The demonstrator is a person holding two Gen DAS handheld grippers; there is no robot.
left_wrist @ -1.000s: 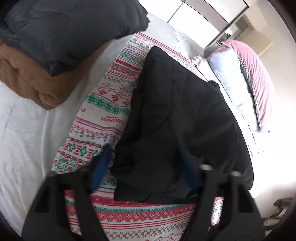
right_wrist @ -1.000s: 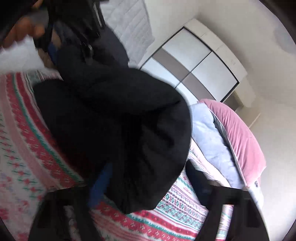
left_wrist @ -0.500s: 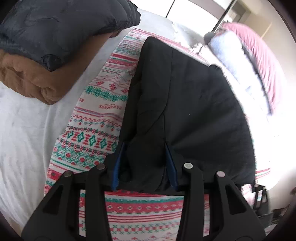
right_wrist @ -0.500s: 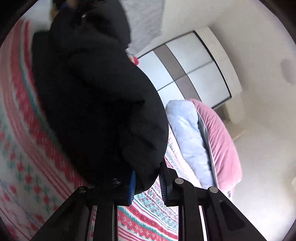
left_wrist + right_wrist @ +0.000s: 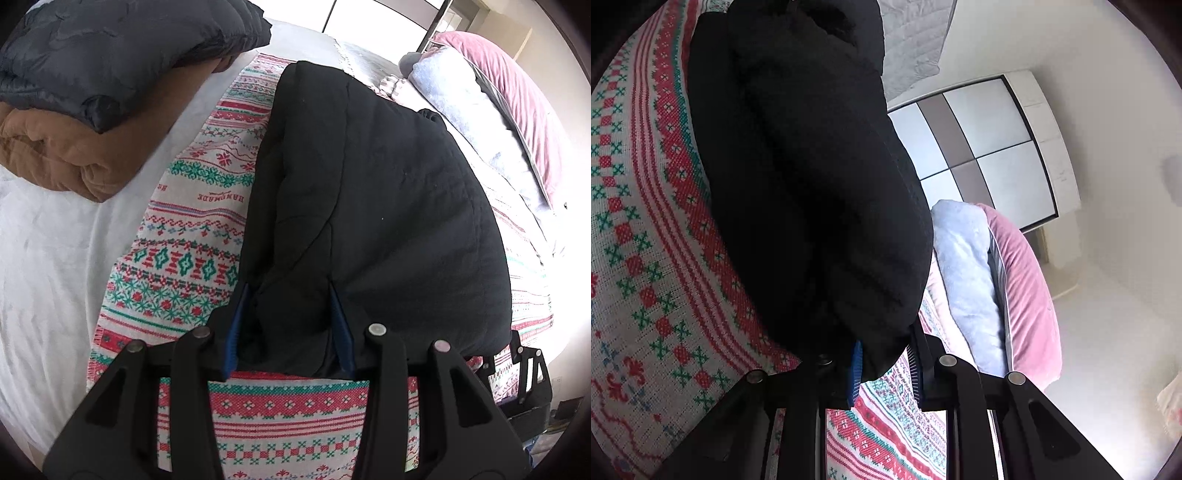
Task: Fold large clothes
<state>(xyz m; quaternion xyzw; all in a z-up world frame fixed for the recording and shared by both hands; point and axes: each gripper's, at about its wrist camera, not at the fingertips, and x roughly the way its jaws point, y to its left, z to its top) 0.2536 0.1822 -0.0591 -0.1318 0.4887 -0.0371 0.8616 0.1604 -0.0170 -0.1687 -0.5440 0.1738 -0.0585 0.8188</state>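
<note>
A thick black padded garment (image 5: pixel 376 192) lies folded on a red, green and white patterned blanket (image 5: pixel 192 229). My left gripper (image 5: pixel 288 325) is shut on the garment's near edge, blue pads pressing a bunched fold between them. In the right wrist view the same black garment (image 5: pixel 812 177) fills the middle, and my right gripper (image 5: pixel 884 363) is shut on its lower corner. The right gripper's body (image 5: pixel 524 373) shows at the lower right of the left wrist view, by the garment's other end.
A dark grey puffer jacket (image 5: pixel 122 55) lies folded on a brown garment (image 5: pixel 70 147) at the upper left, on the white sheet (image 5: pixel 44 258). Pale blue (image 5: pixel 964 280) and pink bedding (image 5: pixel 1023 288) is rolled beyond the blanket. A wardrobe (image 5: pixel 990 147) stands behind.
Both grippers went from standing wide around the black garment to shut on its edge. The left one moved closer over it; the right one rolled and sank toward the blanket.
</note>
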